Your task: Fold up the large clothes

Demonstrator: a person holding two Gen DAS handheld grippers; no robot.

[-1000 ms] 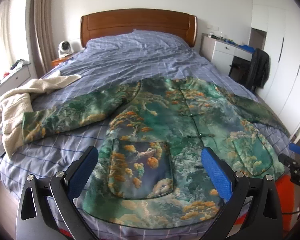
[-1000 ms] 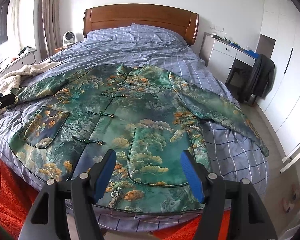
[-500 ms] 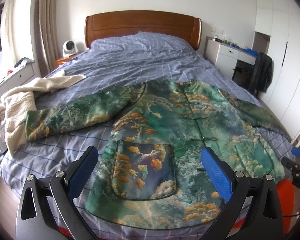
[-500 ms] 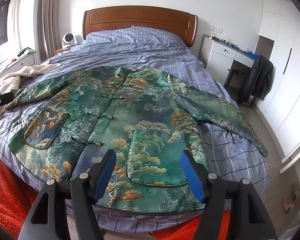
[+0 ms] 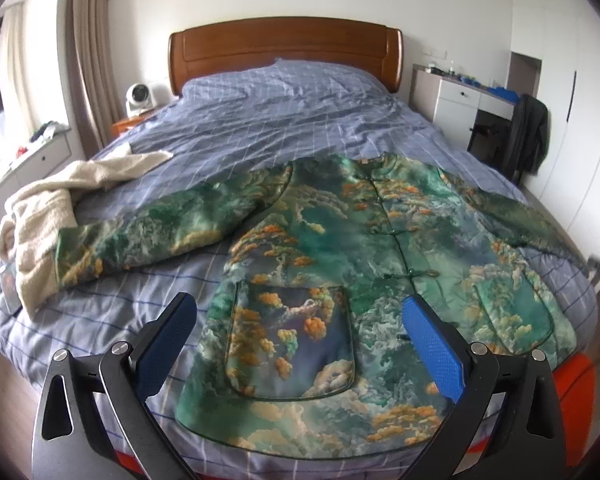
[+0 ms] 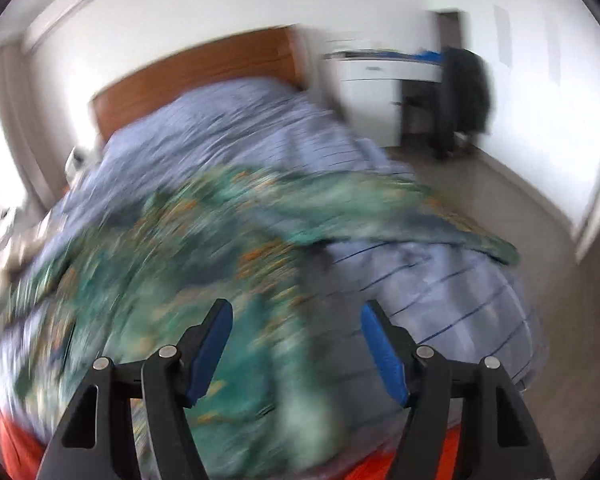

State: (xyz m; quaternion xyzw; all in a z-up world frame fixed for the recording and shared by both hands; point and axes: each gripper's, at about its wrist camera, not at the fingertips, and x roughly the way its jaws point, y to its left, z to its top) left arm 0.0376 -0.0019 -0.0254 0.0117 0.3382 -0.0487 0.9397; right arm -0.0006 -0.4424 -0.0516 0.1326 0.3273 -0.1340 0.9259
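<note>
A: What does the room hold?
B: A bed (image 5: 284,120) in blue checked bedding, with a wooden headboard (image 5: 284,46), a white desk (image 5: 456,98) and a cream robe (image 5: 52,208).
A: The jacket (image 5: 340,248)?
B: Spread flat, buttoned, at the bed's near end.
A: The claws?
B: The left claw (image 5: 300,344) and the right claw (image 6: 296,350) are both spread, pinching nothing.

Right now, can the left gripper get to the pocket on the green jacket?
Probably yes: the left gripper is open, the pocket lies flat just ahead on the jacket, and nothing covers it.
</note>
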